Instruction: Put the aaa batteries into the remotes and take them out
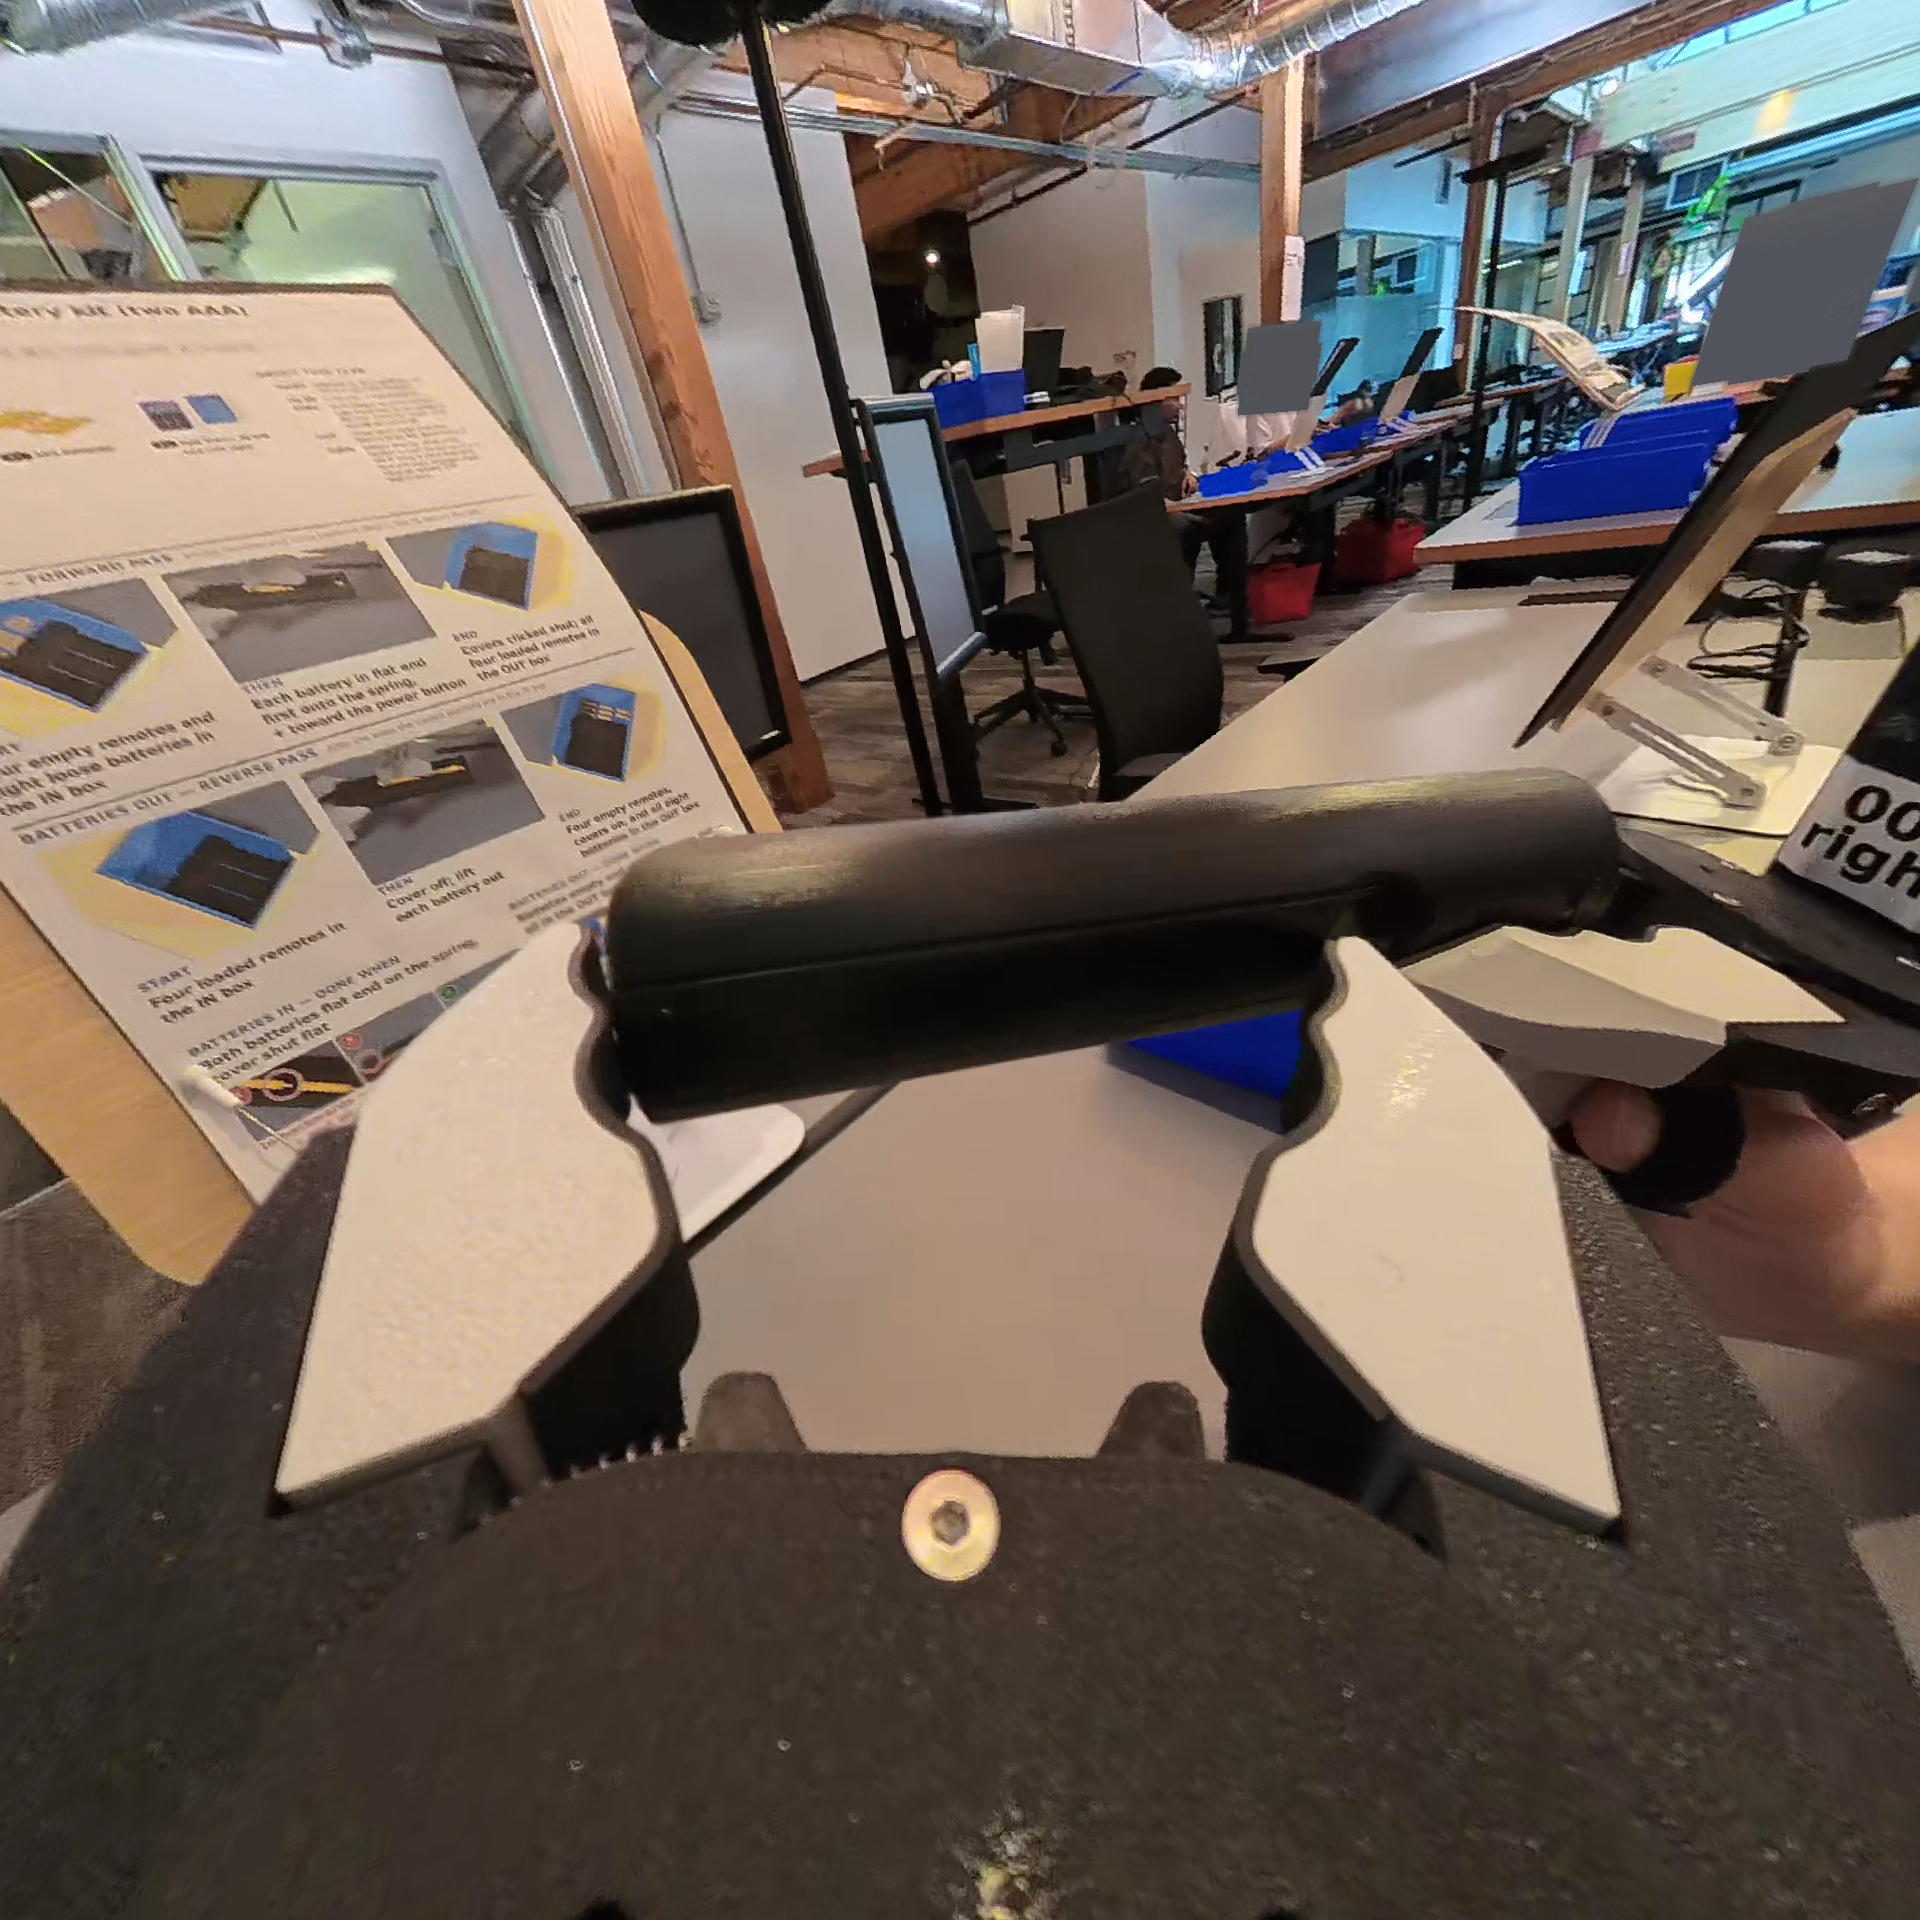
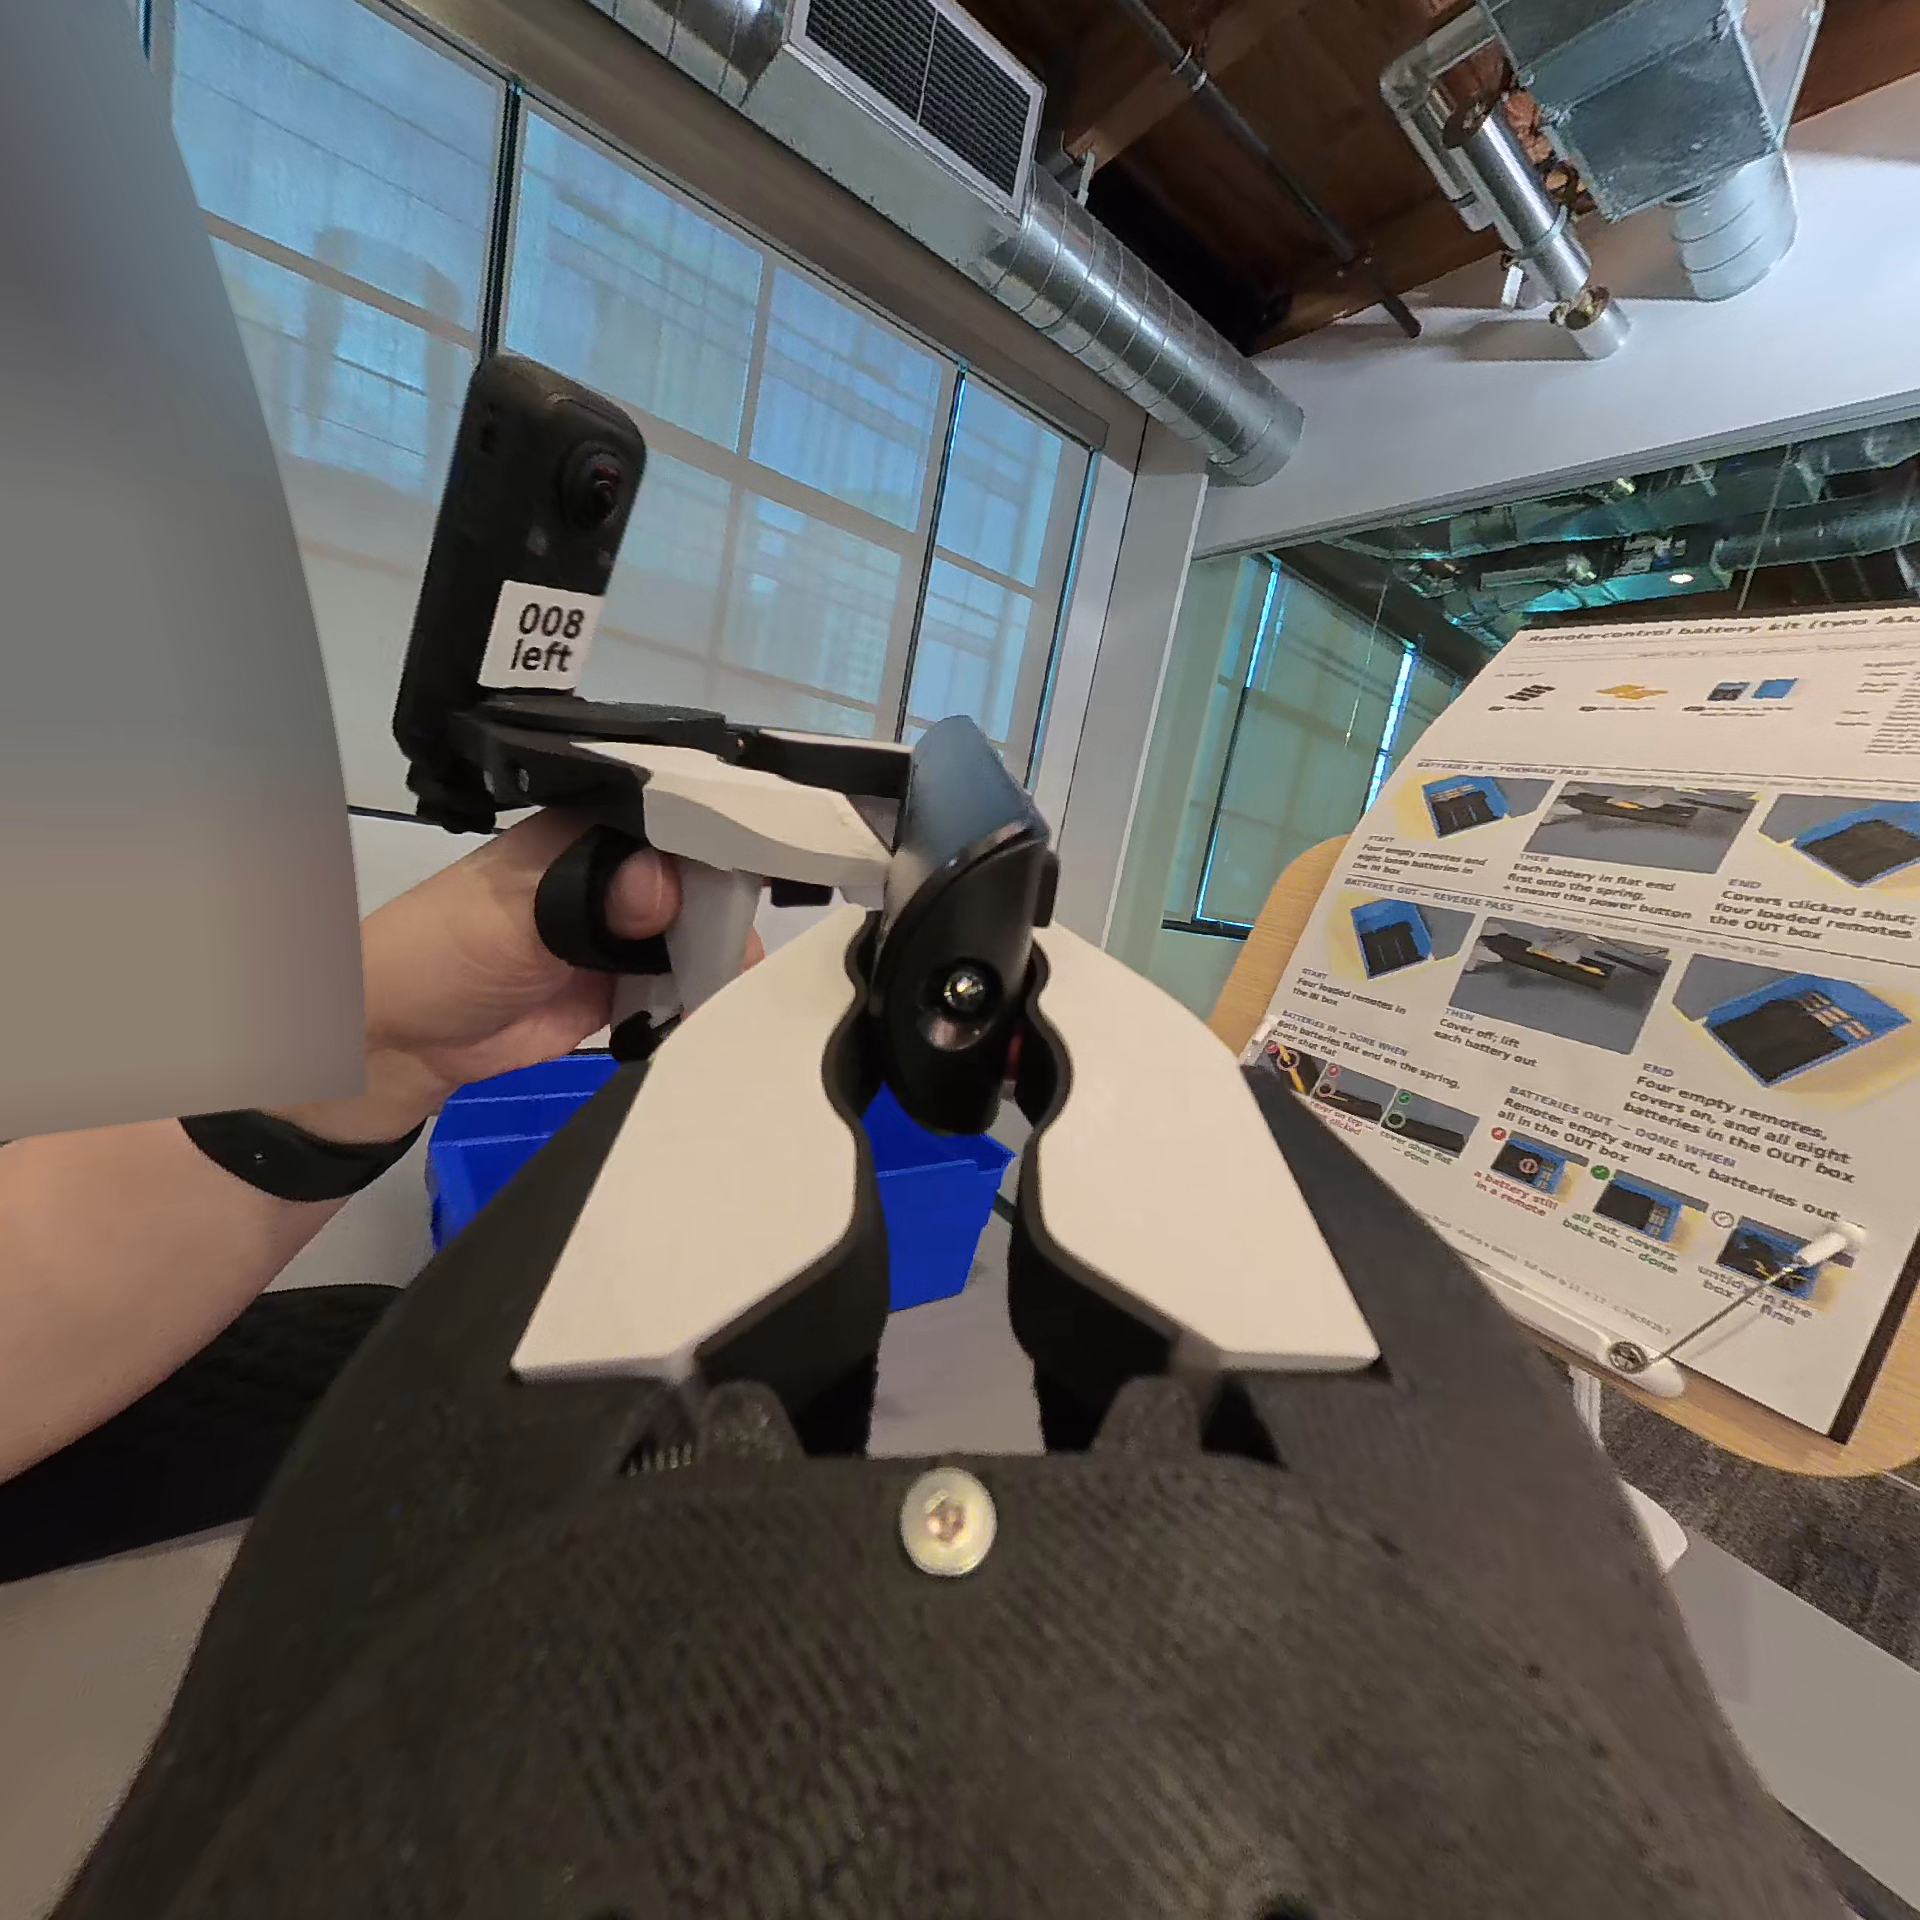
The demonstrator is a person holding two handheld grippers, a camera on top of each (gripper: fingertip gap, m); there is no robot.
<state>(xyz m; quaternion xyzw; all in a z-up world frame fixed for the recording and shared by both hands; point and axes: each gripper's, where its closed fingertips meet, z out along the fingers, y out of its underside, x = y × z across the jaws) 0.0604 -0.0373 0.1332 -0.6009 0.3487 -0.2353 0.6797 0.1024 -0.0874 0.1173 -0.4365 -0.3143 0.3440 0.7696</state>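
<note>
A black remote (image 1: 1091,904) is held in the air between both grippers, lying crosswise in the left wrist view. My left gripper (image 1: 961,997) has its fingers set wide along the remote's length; the left fingertip is against the remote's left end and the right fingertip overlaps its lower edge. My right gripper (image 2: 951,997) is shut on the other end of the remote (image 2: 966,935), seen end-on. The right gripper also shows in the left wrist view (image 1: 1621,997), and the left gripper in the right wrist view (image 2: 883,821). No batteries are in view.
An instruction sheet on a tilted wooden board (image 1: 312,727) stands to the left, and shows at the right in the right wrist view (image 2: 1662,987). A blue bin (image 2: 925,1195) sits on the white table (image 1: 966,1247) below the grippers. A tilted stand (image 1: 1683,582) is at the far right.
</note>
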